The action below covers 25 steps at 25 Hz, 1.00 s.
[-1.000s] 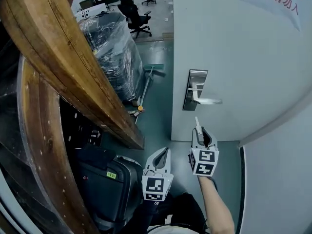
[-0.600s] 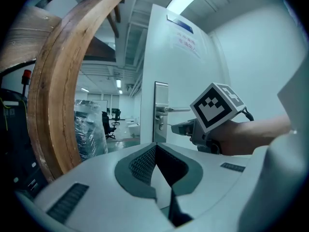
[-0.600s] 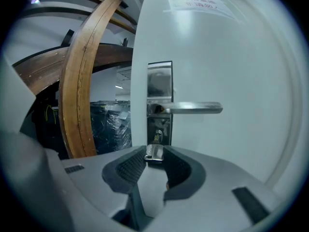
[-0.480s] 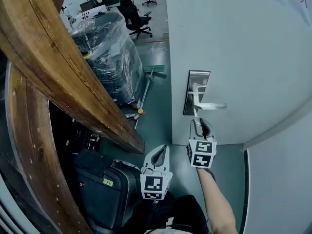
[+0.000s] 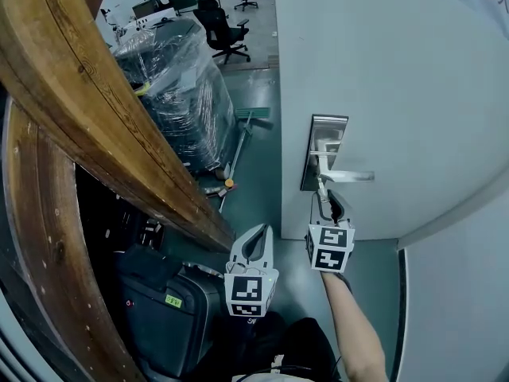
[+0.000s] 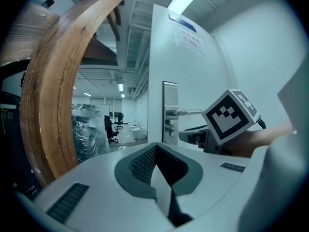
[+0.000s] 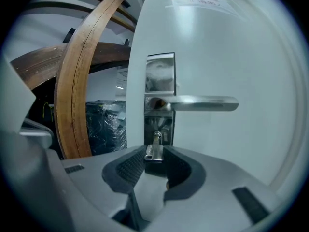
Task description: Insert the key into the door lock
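Observation:
A white door [image 5: 413, 86] carries a steel lock plate [image 5: 322, 151] with a lever handle [image 5: 350, 176]. My right gripper [image 5: 324, 204] is just below the handle, shut on a small silver key [image 7: 154, 148]. The key points forward, its tip at the keyhole [image 7: 157, 136] low on the lock plate [image 7: 160, 76], under the handle [image 7: 203, 103]; I cannot tell how far it is in. My left gripper [image 5: 254, 241] hangs lower and to the left, away from the door, shut with nothing in it. The left gripper view shows the right gripper's marker cube [image 6: 231, 116] near the plate [image 6: 170, 111].
A big curved wooden beam [image 5: 103, 110] crosses the left side. Behind it stands a plastic-wrapped load [image 5: 179, 86], with a black office chair [image 5: 219, 26] farther back. A black suitcase [image 5: 163, 309] lies low on the left, and a broom [image 5: 238, 138] lies on the teal floor by the door edge.
My right gripper has moved up and forward with the key, from below the lock plate to its lower part. The left gripper has barely shifted.

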### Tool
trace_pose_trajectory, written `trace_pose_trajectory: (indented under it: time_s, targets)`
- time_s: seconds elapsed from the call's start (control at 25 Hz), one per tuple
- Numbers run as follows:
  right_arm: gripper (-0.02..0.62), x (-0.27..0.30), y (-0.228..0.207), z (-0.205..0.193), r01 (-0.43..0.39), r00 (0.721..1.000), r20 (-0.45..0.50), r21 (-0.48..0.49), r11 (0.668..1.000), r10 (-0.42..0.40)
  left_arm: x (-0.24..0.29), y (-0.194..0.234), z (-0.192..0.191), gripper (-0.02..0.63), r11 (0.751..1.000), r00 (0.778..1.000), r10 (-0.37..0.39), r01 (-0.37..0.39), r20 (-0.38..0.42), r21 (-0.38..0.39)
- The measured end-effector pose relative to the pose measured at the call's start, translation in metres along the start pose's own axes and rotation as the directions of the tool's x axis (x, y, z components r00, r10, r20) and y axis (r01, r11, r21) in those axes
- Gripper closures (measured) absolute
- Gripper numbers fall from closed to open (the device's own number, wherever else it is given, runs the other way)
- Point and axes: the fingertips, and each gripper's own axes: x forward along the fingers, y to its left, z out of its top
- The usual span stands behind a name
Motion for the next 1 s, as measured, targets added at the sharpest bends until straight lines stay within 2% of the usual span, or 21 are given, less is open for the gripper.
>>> trace_pose_trajectory:
  time_s: [0.24,0.52,0.72,1.0]
  targets:
    - [0.479,0.005,0.000,-0.001,0.021,1.000,0.001,-0.004,1.000,-0.021,0.000,0.004,-0.006,0.604,1.000,1.000,0.003,-0.003,-0.001,-0.017]
    - [0.480,0.006,0.003,0.004,0.054,0.998,0.027,0.037,0.998,-0.055,0.000,0.007,-0.013,0.604,0.999,1.000,0.000,0.000,-0.007,-0.033]
    - [0.480,0.003,0.002,0.002,0.065,0.998,0.015,0.001,0.998,-0.065,0.003,0.009,-0.015,0.604,0.999,1.000,-0.005,0.005,-0.013,-0.036]
    - [0.479,0.010,0.005,0.006,0.138,0.990,0.025,0.077,0.987,-0.141,0.006,0.005,-0.019,0.604,0.999,1.000,-0.011,0.010,-0.024,-0.042]
